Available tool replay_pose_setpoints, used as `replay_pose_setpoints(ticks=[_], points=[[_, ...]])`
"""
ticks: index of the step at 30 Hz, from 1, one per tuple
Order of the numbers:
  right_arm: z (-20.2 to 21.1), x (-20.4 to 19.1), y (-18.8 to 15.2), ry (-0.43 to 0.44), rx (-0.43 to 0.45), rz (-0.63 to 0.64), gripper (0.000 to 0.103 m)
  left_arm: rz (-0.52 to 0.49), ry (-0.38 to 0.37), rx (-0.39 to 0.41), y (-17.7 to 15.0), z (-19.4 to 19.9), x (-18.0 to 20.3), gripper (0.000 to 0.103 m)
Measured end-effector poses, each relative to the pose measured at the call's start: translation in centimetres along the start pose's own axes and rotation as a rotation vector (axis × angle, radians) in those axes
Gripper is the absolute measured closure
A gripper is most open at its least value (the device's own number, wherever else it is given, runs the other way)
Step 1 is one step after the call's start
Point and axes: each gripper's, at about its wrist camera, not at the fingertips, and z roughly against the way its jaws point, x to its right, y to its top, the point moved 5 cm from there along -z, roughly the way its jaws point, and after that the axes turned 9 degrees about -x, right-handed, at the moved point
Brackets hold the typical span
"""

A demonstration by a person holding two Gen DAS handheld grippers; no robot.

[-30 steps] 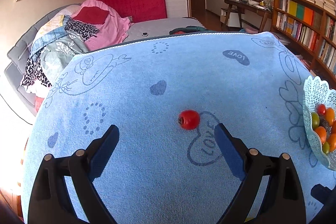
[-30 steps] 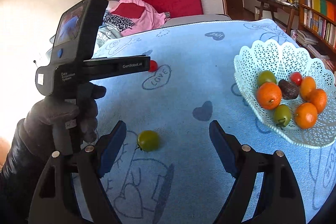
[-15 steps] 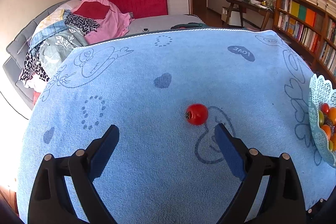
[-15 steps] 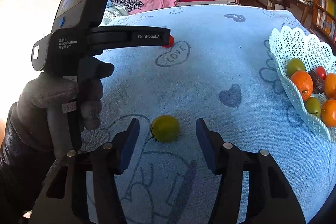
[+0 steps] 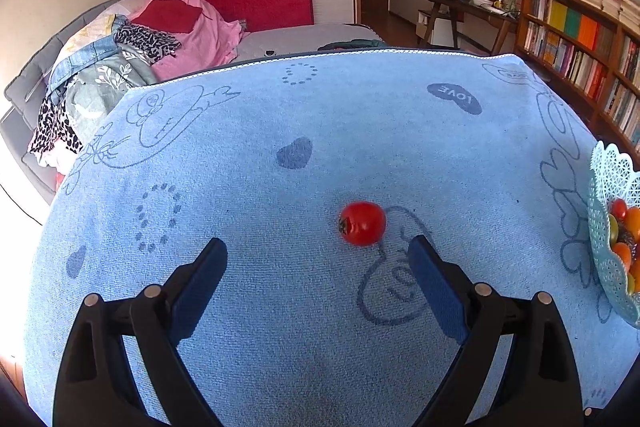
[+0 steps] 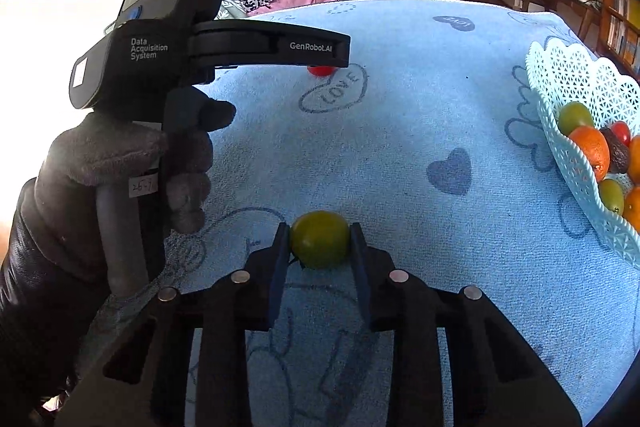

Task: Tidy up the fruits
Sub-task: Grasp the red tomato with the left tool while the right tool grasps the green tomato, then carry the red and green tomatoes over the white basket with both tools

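Blue terry cloth (image 5: 320,307), printed with hearts and "LOVE" doodles, covers the table, and two loose fruits lie on it — one green tomato (image 6: 319,243) and one red tomato (image 5: 362,223), well apart from each other. The right gripper (image 6: 319,247) has clamped its two blue pads on the green tomato at its widest part, one pad on each side, with the fruit resting on the cloth; a low, level pinch like that probably keeps a round, smooth fruit from squirting out when it is lifted. The left gripper (image 5: 318,259) hangs above the cloth with its jaws spread wide and nothing between them; the red tomato sits just ahead of its right finger, so this hand looks lined up for a pick of its own, not yet begun. A gloved hand (image 6: 120,187) holds that tool's handle.

At the right edge stands one white lattice basket (image 6: 580,79), the likely home for both strays. In it I count two green fruits, three orange ones at least, one small red and one dark brown (the far side is cut off, so more may hide there).
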Motion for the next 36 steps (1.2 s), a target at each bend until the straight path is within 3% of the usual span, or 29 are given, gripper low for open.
replay_pose_setpoints(ticks=[3,8,13,19,36], points=[[0.4,0.0,-0.3,0.003,0.002,-0.009,0.072,-0.004,-0.010,-0.003,0.4,-0.4,0.3,0.013],[0.8,0.3,-0.2,0.010,0.012,-0.022,0.072,-0.022,-0.047,-0.027,1.2,-1.6,1.1,0.028],[1.1,0.6,-0.2,0.013,0.016,-0.037,0.072,-0.012,-0.092,-0.079,1.6,-3.1,1.5,0.058],[1.4,0.9,-0.3,0.017,0.023,-0.052,0.072,0.000,-0.120,-0.087,1.3,-3.6,1.3,0.073],[3.8,2.2,-0.3,0.010,0.079,-0.101,0.072,-0.024,-0.130,-0.043,0.8,-0.7,2.5,0.074]])
